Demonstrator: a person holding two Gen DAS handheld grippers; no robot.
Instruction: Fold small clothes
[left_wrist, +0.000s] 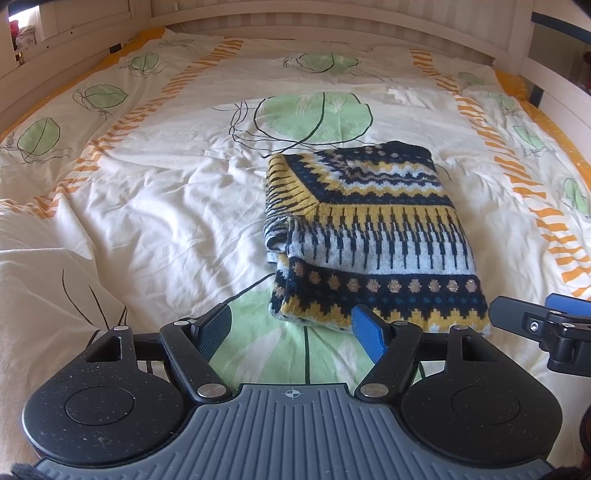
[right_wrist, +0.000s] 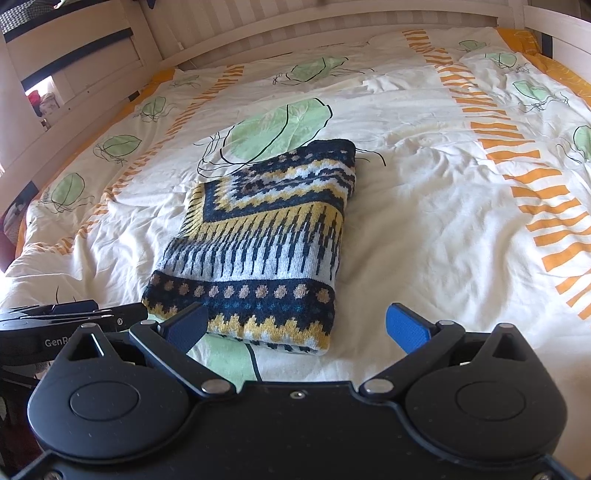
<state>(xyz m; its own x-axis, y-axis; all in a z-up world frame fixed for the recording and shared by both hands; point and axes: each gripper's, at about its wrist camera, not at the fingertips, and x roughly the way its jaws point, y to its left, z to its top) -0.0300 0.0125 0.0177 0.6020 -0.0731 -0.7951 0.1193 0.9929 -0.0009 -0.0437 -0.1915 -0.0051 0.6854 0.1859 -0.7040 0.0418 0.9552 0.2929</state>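
One garment is in view — a knitted sweater (left_wrist: 373, 236) in navy, yellow and pale grey — and it already lies as a compact rectangle on the bed (left_wrist: 147, 206), roughly mid-bed and near the person's edge. No sleeve or hem sticks out from the bundle in either view; its layers show stacked at the left edge, where the folded thicknesses gape a little, and its near edge sits over a green leaf print on the duvet.

Both tools hang just short of that near edge, pointing down at it. With its jaws released and wide apart, the left gripper (left_wrist: 299, 332) holds nothing; its blue pad overlaps the near-left corner of the sweater in the left wrist view, but I cannot tell whether it touches the knit. The right gripper (right_wrist: 301, 325) is likewise spread open and empty, one dark pad in front of the sweater's near-left part and the blue pad out over bare duvet to the right. Neither grips cloth.

Judging from how things lie, the folding of this piece looks finished or all but finished — what could remain is a last tidy of the loose left edge, or one more fold in half if a smaller bundle is wanted. A pale, flat patch lies far off toward the headboard; whether it is another garment waiting its turn or just part of the bedding is too unclear to say.
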